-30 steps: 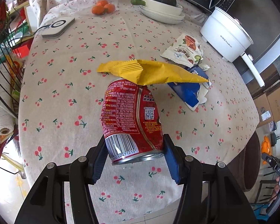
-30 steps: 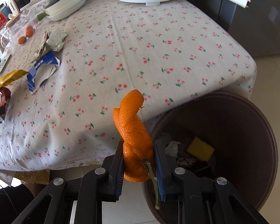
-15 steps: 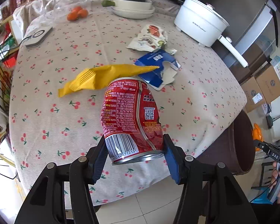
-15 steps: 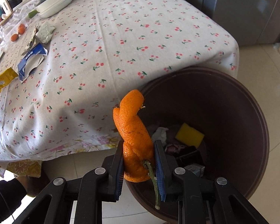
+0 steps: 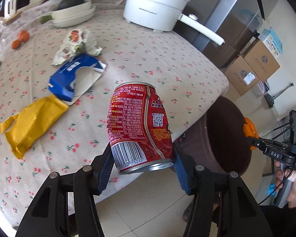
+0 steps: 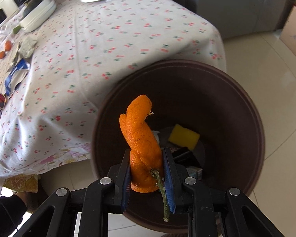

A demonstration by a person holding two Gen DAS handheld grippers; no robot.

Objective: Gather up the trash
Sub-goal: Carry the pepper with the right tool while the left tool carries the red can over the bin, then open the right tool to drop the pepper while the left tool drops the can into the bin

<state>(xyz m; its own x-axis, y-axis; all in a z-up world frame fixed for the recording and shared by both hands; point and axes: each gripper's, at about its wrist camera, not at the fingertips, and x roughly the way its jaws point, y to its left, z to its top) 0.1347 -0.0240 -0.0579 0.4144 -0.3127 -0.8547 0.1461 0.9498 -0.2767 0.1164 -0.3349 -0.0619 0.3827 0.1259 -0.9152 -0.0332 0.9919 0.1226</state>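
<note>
My left gripper (image 5: 143, 165) is shut on a dented red can (image 5: 141, 127), held above the table's near edge beside the brown bin (image 5: 225, 136). In the right wrist view my right gripper (image 6: 147, 169) is shut on an orange peel (image 6: 141, 136) with a green stem, held over the mouth of the brown bin (image 6: 236, 98). That peel (image 5: 249, 129) and the right gripper (image 5: 255, 141) also show at the bin's far rim in the left wrist view. A yellow wrapper (image 5: 29, 121), a torn blue box (image 5: 73, 77) and a crumpled snack bag (image 5: 75, 44) lie on the cherry-print tablecloth (image 5: 138, 59).
The bin holds a yellow sponge (image 6: 184, 137) and dark scraps. A white electric pot (image 5: 155, 10) with a long handle, stacked white dishes (image 5: 73, 16) and small oranges (image 5: 19, 38) stand at the back of the table. Cardboard boxes (image 5: 252, 67) sit on the tiled floor.
Both grippers have travelled toward the bin with their loads. The can has left the middle of the table for its edge; the peel has gone from beside the bin to over its opening.
</note>
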